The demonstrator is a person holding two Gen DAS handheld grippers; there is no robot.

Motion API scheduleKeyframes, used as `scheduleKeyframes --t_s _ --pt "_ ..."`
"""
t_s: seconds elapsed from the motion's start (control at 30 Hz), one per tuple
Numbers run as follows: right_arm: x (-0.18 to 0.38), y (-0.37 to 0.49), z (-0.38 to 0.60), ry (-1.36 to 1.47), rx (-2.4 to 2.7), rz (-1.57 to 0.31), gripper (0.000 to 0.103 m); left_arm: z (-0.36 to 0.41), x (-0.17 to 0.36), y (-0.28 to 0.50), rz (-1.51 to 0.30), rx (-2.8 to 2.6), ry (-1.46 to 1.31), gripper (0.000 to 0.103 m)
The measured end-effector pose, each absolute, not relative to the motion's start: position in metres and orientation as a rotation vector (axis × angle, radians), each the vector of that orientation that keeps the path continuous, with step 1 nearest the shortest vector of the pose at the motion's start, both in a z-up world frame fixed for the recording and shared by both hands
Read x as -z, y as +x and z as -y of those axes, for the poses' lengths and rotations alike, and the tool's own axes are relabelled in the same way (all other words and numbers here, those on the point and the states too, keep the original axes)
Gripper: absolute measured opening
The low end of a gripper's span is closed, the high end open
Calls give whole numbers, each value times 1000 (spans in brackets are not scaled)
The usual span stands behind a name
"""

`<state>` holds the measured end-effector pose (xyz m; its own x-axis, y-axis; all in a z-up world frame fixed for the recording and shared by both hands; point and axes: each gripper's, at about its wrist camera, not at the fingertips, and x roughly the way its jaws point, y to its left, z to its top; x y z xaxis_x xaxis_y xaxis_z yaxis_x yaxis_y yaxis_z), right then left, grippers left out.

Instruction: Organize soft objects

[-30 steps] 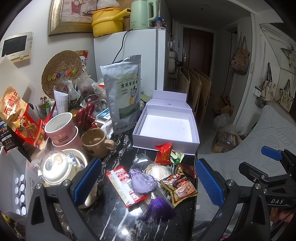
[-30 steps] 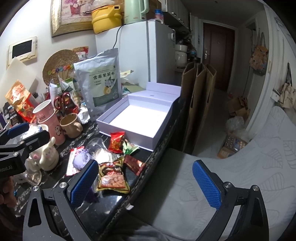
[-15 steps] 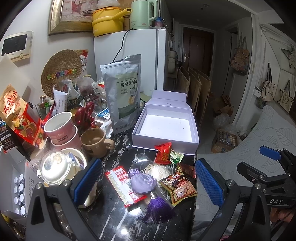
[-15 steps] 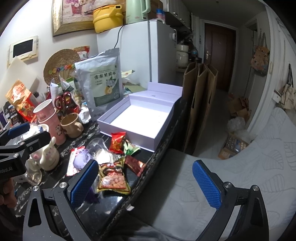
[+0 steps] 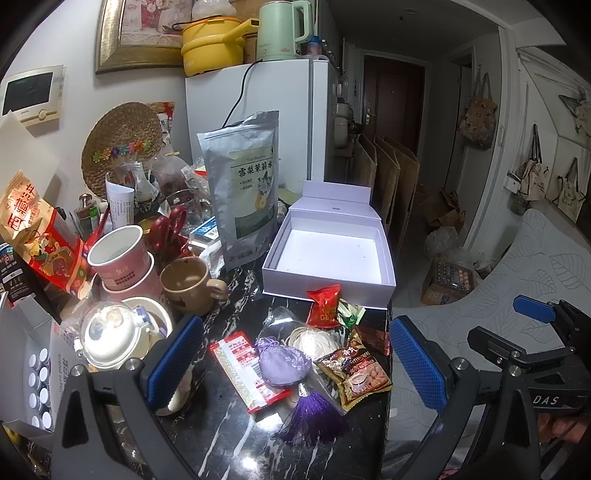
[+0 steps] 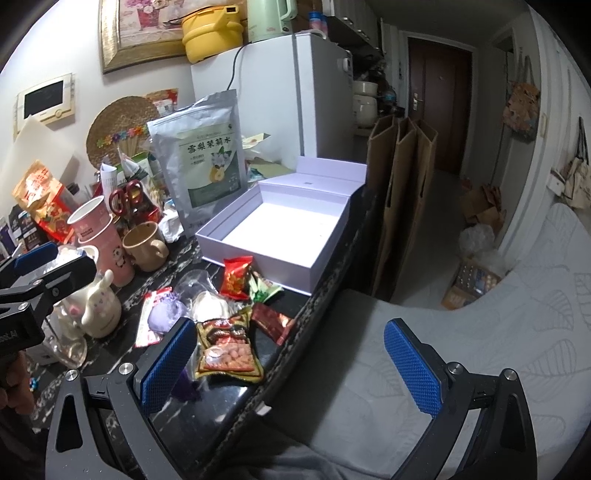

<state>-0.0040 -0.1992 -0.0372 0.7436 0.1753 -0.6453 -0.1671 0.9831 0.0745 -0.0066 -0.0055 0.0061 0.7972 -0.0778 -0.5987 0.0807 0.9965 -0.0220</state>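
**Soft snacks heaped before an open white box**

Crowding a black marble-veined table (image 5: 229,435), the clutter runs from a white fridge (image 5: 266,110) at the far end to the near edge, where a grey leaf-patterned bed (image 6: 498,332) adjoins the table. The landmark is the white box (image 5: 384,254), open and bare inside, with its lid (image 5: 334,194) propped behind it. Past the box, three brown paper bags (image 6: 402,177) lean by the fridge, and a dark door (image 6: 437,107) closes the corridor.

Just in front of the box lies the soft pile: one red candy packet (image 5: 325,304) touching the box's front wall, one green wrapper (image 5: 349,314) beside it, one dark red wrapper (image 6: 271,319), one peanut packet (image 5: 356,373), one flat red-and-white sachet (image 5: 247,369), one lilac pouch (image 5: 282,365) with one purple tassel (image 5: 312,413), and a clear bag with a white coil inside (image 5: 314,338).

Left of the box stand one tall silver pouch (image 5: 247,184), one brown mug (image 5: 186,284), two stacked pink cups (image 5: 118,262) and red-handled scissors (image 5: 170,225). On the fridge sit one yellow pot (image 5: 212,42) and one green kettle (image 5: 279,29).

The left tongs (image 5: 291,365) hover wide apart over the pile, holding nothing. The right tongs (image 6: 291,363) are likewise spread wide and empty, straddling the table edge nearer than the box.
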Motion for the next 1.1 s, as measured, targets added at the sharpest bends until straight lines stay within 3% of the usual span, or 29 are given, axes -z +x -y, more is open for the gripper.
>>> scheduleKeyframes --t_s 0.6,1.1 --pt "40 -7 207 19 -210 -681 103 14 0 -5 -648 108 0 103" --pt "73 20 233 14 -269 -734 103 42 37 8 -686 114 25 103"
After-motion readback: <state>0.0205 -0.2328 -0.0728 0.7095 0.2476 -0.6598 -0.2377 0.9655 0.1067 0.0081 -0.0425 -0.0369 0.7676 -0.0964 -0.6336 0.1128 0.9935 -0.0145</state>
